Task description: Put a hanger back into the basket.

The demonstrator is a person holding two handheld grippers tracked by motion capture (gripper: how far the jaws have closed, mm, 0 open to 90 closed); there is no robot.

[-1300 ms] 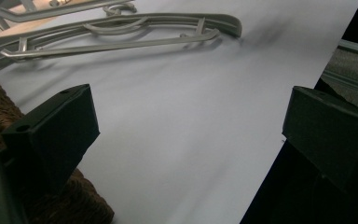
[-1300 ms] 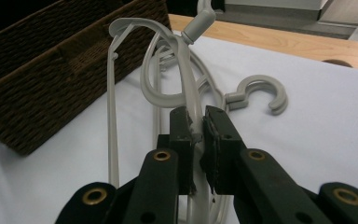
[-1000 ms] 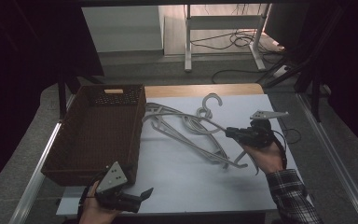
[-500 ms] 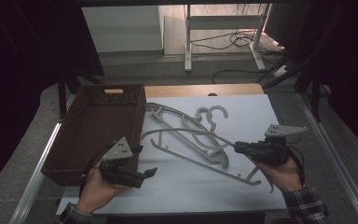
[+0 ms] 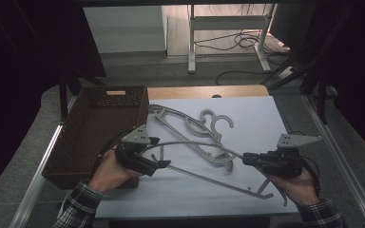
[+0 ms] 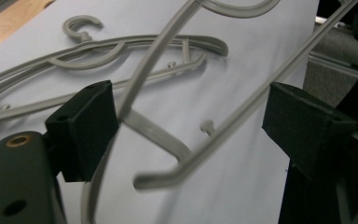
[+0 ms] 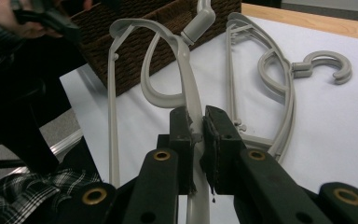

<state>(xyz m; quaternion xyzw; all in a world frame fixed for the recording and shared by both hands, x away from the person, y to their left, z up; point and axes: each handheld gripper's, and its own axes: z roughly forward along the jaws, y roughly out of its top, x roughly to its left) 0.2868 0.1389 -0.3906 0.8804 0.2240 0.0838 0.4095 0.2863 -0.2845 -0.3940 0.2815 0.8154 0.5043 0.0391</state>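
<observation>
Grey hanger (image 7: 186, 70) pinched by right tongs (image 7: 198, 123); left tongs (image 6: 191, 130) agape.

Left gripper (image 5: 160, 153) moved up from table's near edge to the near hanger's (image 5: 204, 176) left end, jaws open around it; right gripper (image 5: 247, 158), clamped on that hanger, pulled it back toward the person.

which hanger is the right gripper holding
The front hanger, clamped in the right gripper; its other end sits between the left gripper fingers. The other hangers lie flat behind it, ungripped.
</observation>
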